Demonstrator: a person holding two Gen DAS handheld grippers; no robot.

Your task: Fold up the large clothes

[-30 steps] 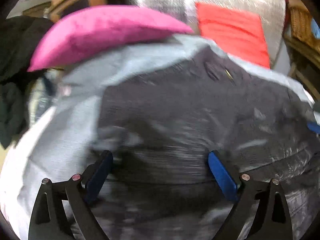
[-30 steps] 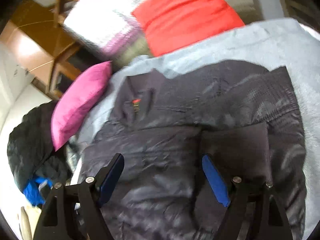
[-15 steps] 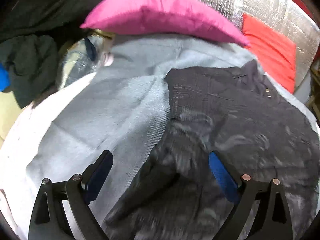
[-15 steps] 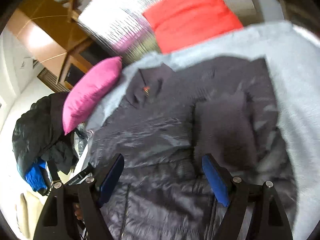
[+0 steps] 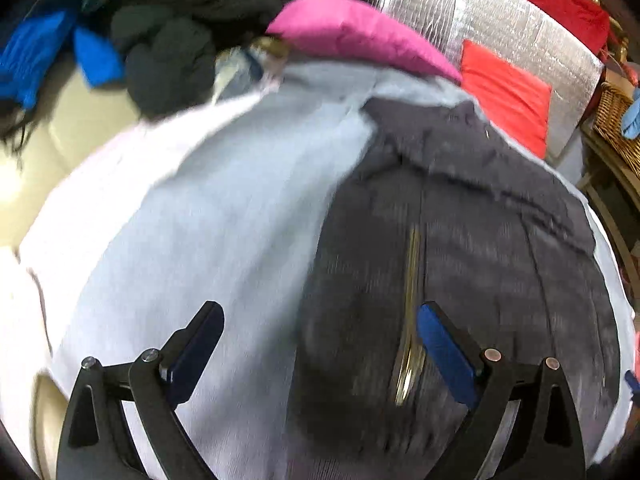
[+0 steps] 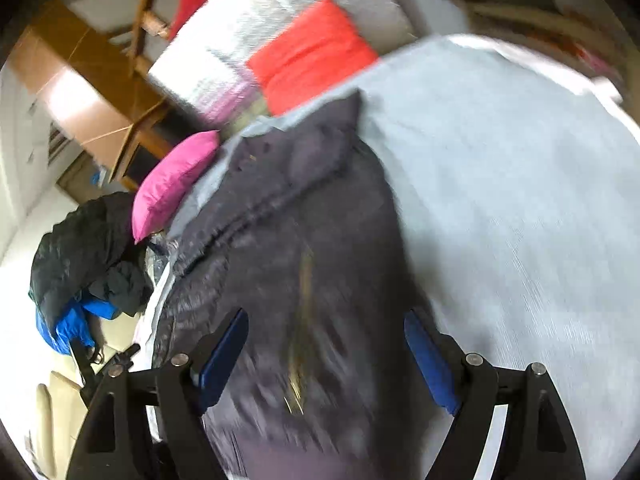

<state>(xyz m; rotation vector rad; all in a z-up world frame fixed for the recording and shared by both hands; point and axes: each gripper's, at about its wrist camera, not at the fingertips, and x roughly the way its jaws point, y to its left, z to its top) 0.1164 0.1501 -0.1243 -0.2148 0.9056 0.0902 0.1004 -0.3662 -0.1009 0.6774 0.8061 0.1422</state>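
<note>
Jacket (image 5: 460, 264) was the dark quilted thing spread flat on the pale grey blanket (image 5: 224, 216), its zip running up the middle.

Nearest in the left wrist view, the left gripper (image 5: 320, 344) hung above it with jaws spread wide and nothing between the pads. The jacket's left edge lay under the gap, so the left finger (image 5: 196, 344) stood over bare blanket and the right finger (image 5: 444, 352) over the zip.

In the right wrist view the right gripper (image 6: 326, 356) was likewise released and empty. The jacket filled the space under its jaws, the zip about midway, and the jacket's right edge passed just inside the right finger (image 6: 428, 364), with blanket beyond it.

Farther off, the collar end of the jacket pointed toward a pink pillow (image 5: 356, 36) and a red cushion (image 5: 504, 92) resting against a silver panel (image 5: 500, 28). A heap of dark and blue clothes (image 5: 120, 28) lay off to the left of the blanket.
</note>
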